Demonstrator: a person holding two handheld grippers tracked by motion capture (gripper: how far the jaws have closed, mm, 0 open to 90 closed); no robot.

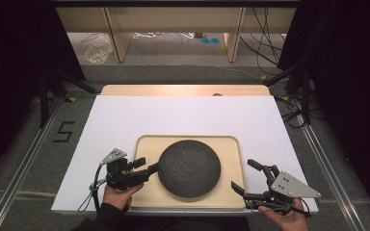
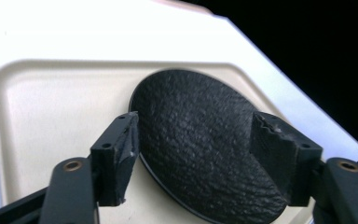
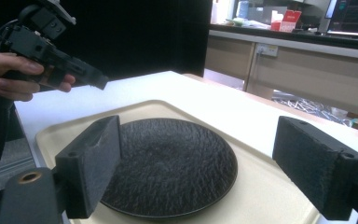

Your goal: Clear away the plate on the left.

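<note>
Left tongs (image 1: pixel 151 168): open, jaws spread — in the left gripper view they stand either side of the plate's near edge, gripping nothing. From above the tips sit right at the plate's left rim; contact can't be made out.

Right tongs (image 1: pixel 244 178): open wide, empty, over the tray's right front corner, clear of the plate. In the right gripper view the two pads frame the plate from a low angle.

Hands: the left hand (image 1: pixel 119 195) and right hand (image 1: pixel 289 219) come in from the near edge, each holding its tool.

Plate (image 1: pixel 189 168): round, dark, with a rough pebbled top; lies flat in the middle of the tray, slightly toward the front.

Tray (image 1: pixel 185 141): pale, shallow, raised rim, rounded corners; sits on the white surface (image 1: pixel 183 115) near its front edge.

Handling: the plate looks like stoneware — probably stiff, fairly heavy, and liable to chip or break if dropped. The texture should give the pads some bite.

Where to grip: it lies low, so the rim is the only hold. One jaw would have to go under the edge and one over it. A single-side pinch may let it tip, so a grip from both sides seems safer.

Beyond: dark curtains, floor rails, cupboards at the back.
</note>
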